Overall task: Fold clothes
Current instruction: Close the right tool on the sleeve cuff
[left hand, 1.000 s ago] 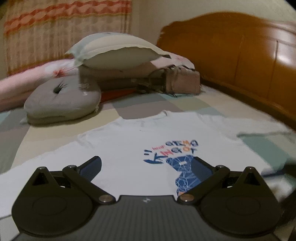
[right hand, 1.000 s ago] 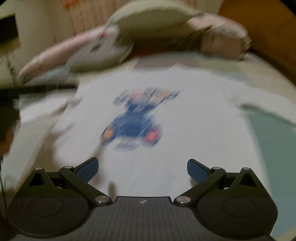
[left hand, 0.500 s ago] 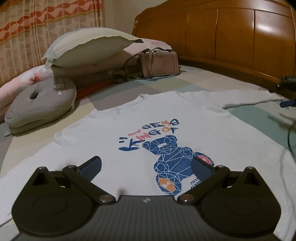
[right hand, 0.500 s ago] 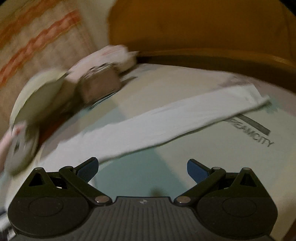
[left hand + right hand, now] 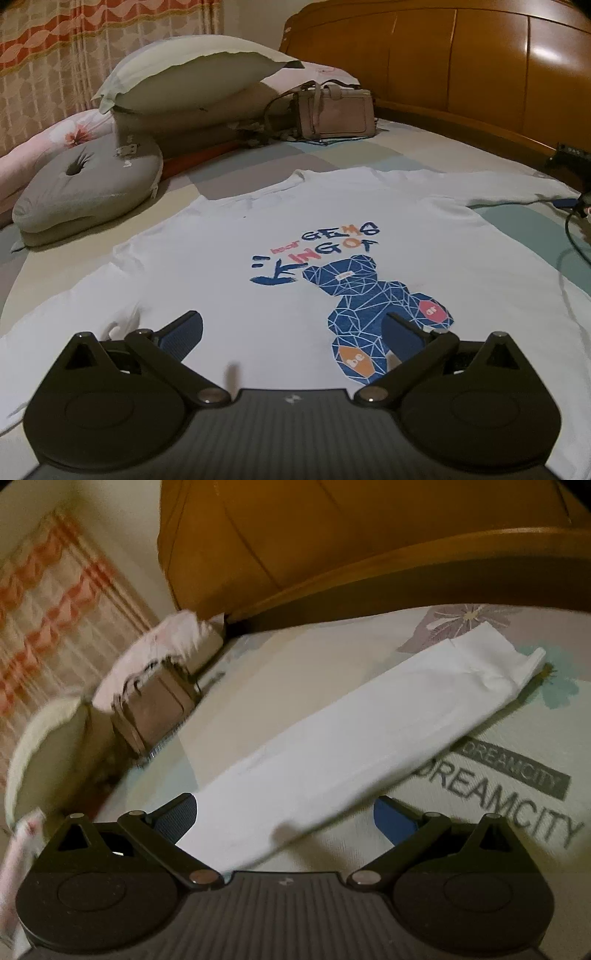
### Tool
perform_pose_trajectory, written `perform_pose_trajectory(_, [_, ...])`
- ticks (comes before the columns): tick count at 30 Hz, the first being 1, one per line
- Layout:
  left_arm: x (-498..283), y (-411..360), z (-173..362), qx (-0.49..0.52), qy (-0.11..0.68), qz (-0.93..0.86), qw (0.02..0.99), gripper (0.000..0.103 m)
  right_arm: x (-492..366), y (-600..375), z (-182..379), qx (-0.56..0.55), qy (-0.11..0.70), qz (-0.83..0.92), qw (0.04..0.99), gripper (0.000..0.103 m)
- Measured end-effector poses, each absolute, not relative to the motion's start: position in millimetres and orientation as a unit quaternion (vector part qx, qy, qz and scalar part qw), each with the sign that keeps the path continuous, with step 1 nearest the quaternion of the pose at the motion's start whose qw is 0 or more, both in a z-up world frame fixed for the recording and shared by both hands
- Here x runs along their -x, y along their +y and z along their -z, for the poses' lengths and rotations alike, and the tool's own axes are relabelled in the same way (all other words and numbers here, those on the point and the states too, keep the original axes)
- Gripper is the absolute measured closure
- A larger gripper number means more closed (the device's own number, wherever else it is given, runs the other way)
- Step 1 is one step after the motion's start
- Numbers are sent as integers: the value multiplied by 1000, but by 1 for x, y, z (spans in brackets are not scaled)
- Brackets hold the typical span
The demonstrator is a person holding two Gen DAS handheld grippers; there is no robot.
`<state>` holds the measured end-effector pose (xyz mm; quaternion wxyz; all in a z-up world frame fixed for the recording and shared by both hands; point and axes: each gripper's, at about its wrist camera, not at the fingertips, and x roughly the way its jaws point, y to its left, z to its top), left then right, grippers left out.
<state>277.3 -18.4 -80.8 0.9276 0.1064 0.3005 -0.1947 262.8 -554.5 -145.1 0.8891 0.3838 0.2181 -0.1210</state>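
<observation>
Bedding in pale patchwork colours (image 5: 424,147) forms the work surface, backed by a wooden headboard (image 5: 461,62). Over it the left gripper (image 5: 291,334) is held with its jaws spread wide, nothing between them, poised low above the lower part of a white long-sleeved shirt (image 5: 258,229). The shirt is laid flat and face up, its neckline turned toward the pillows. A blue geometric bear print (image 5: 373,310) with coloured lettering above it is seen on the chest, partly covered by the gripper's finger on that side.

The right gripper (image 5: 286,814) is likewise held spread and empty. It is positioned over the sleeve (image 5: 369,720) of the shirt, which is stretched out straight across the sheet toward the headboard, with the cuff end slightly rumpled. Whether the pads touch the cloth cannot be told. Beside the sleeve, printed lettering (image 5: 509,805) is visible on the sheet, and a flower motif (image 5: 465,620) lies beyond the cuff.

Farther off in the left wrist view, a tan handbag (image 5: 332,112) is stood near the headboard, a large pillow (image 5: 192,77) is propped on other bedding, and a grey round cushion (image 5: 88,188) is set at the side. A patterned curtain (image 5: 74,44) is hung behind.
</observation>
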Motion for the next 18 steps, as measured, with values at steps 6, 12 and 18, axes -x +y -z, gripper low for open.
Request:
perform_pose_trajectory(6, [-279, -20, 85, -119, 301, 189, 927, 1, -263, -564, 148, -386, 193, 117, 894, 0])
perform_pose_trajectory(12, [-280, -20, 87, -122, 302, 189, 926, 1, -266, -544, 147, -336, 202, 125, 912, 0])
perform_pose_trajectory(18, [-281, -18, 86, -118, 297, 189, 929, 1, -282, -570, 148, -349, 181, 141, 909, 0])
